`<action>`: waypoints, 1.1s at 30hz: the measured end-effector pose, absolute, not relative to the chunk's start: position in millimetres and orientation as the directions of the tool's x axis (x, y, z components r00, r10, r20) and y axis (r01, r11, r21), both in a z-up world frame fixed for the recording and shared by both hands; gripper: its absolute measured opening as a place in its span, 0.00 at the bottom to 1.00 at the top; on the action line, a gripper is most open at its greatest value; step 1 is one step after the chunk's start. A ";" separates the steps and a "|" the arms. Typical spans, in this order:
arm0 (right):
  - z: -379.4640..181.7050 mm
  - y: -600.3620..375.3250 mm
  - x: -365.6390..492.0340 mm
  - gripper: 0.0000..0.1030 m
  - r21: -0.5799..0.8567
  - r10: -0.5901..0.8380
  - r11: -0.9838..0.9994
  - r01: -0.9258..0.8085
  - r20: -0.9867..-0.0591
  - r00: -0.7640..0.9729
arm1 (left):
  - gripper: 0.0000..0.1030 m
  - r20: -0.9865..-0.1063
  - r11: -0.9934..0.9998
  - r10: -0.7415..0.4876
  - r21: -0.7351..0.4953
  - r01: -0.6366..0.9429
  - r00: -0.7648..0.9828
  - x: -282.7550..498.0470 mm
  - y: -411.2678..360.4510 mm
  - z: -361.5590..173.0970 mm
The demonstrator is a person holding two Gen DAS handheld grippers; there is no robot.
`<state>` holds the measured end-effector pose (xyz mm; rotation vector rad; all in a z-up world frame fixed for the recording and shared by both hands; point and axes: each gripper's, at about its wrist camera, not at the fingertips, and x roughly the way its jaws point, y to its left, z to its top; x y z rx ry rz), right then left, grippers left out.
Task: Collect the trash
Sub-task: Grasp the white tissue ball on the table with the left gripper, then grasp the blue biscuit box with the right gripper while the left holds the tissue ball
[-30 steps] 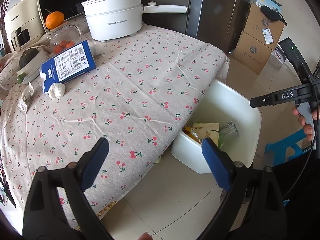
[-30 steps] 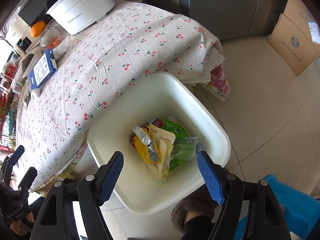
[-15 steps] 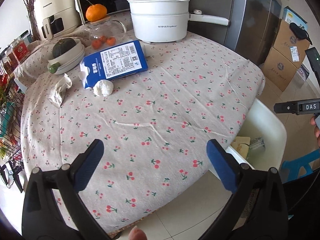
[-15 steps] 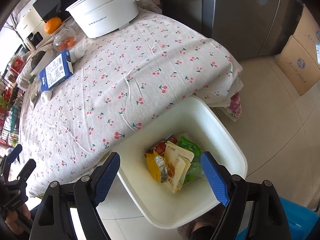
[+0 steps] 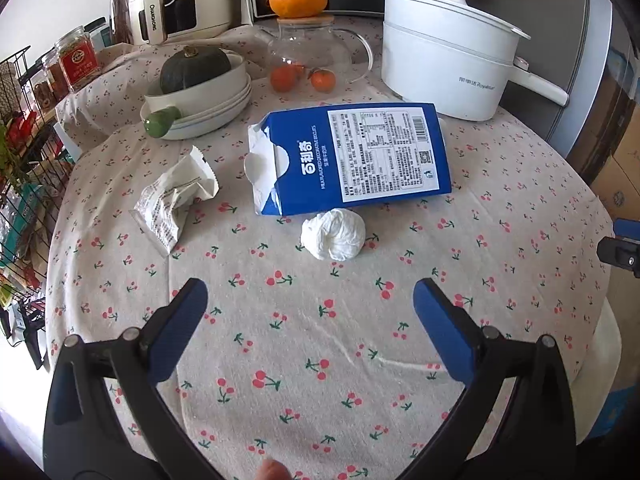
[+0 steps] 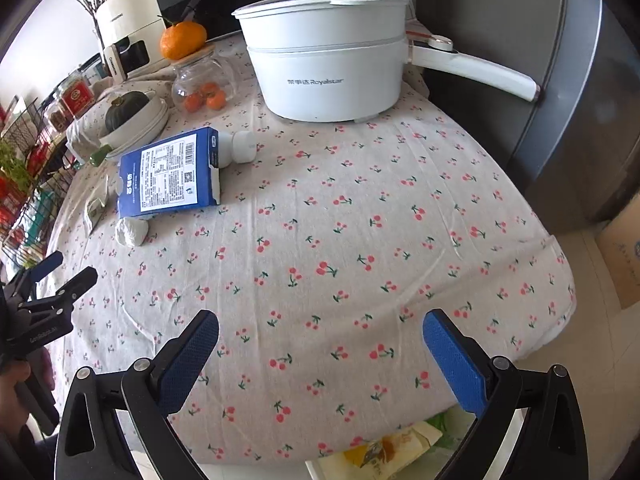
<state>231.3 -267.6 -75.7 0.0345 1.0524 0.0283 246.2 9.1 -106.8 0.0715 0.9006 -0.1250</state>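
On the cherry-print tablecloth (image 5: 320,340) lie a blue milk carton (image 5: 352,156) on its side, a white crumpled tissue ball (image 5: 334,234) just in front of it, and a crumpled wrapper (image 5: 172,200) to its left. My left gripper (image 5: 308,286) hangs open over bare cloth, short of the tissue ball. My right gripper (image 6: 320,316) is over the table's near edge, its jaws opening with nothing between them. The carton (image 6: 168,176) and tissue ball (image 6: 131,231) sit far to its left. Below it shows the white bin (image 6: 256,474) with wrappers (image 6: 384,448) inside.
A white electric pot (image 5: 444,64) with a long handle stands at the back right. A glass teapot (image 5: 304,56) with an orange on its lid and stacked bowls (image 5: 200,104) holding a squash are behind the carton. A wire rack (image 5: 24,160) lines the left; a small white bottle (image 6: 240,148) lies by the carton.
Both grippers have swung from over the bin to over the table, toward the carton and tissue. The right jaws have spread wider. The left jaws stay wide.
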 end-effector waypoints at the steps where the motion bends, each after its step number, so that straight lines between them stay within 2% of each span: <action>1: -78.7 -263.7 237.3 1.00 0.040 0.044 0.999 -0.019 -0.865 0.500 | 0.99 -0.784 0.990 -0.097 -0.014 0.138 0.613 251.7 8.8 -108.6; 4: -89.8 -257.7 251.0 1.00 0.044 0.056 0.998 -0.034 -0.862 0.504 | 0.90 -0.796 0.988 -0.126 -0.045 0.151 0.592 266.3 1.9 -117.0; 7: -98.3 -256.1 261.0 1.00 0.049 0.063 0.998 -0.041 -0.869 0.492 | 0.71 -0.804 0.987 -0.123 -0.036 0.158 0.582 279.3 -6.7 -124.6; 11: -102.9 -256.6 267.7 1.00 0.056 0.070 0.997 -0.044 -0.868 0.491 | 0.37 -0.809 0.989 -0.118 -0.041 0.145 0.576 289.4 -3.1 -131.9; 12: -103.7 -256.6 268.5 1.00 0.057 0.072 0.997 -0.046 -0.868 0.491 | 0.34 -0.809 0.987 -0.136 -0.057 0.153 0.572 289.8 -0.2 -132.1; 16: -105.5 -249.8 272.0 1.00 0.040 0.078 0.995 -0.089 -0.880 0.468 | 0.31 -0.811 0.982 -0.151 -0.056 0.182 0.565 281.8 11.7 -119.4; 20: -93.8 -212.6 283.4 1.00 -0.053 0.088 0.955 -0.291 -0.889 0.450 | 0.31 -0.800 0.980 -0.182 -0.100 0.172 0.571 263.3 41.2 -97.9; 25: -78.1 -138.9 289.6 1.00 -0.259 0.097 0.758 -0.598 -0.862 0.497 | 0.31 -0.795 0.978 -0.207 -0.149 0.148 0.570 238.2 81.6 -83.4; 29: -84.4 -94.1 301.0 1.00 -0.368 0.091 0.614 -0.698 -0.846 0.526 | 0.31 -0.811 0.973 -0.229 -0.193 0.123 0.538 229.3 101.7 -85.4; 33: -104.2 -61.5 318.3 1.00 -0.464 0.046 0.457 -0.758 -0.839 0.542 | 0.31 -0.838 0.977 -0.212 -0.168 0.132 0.503 225.3 100.3 -93.6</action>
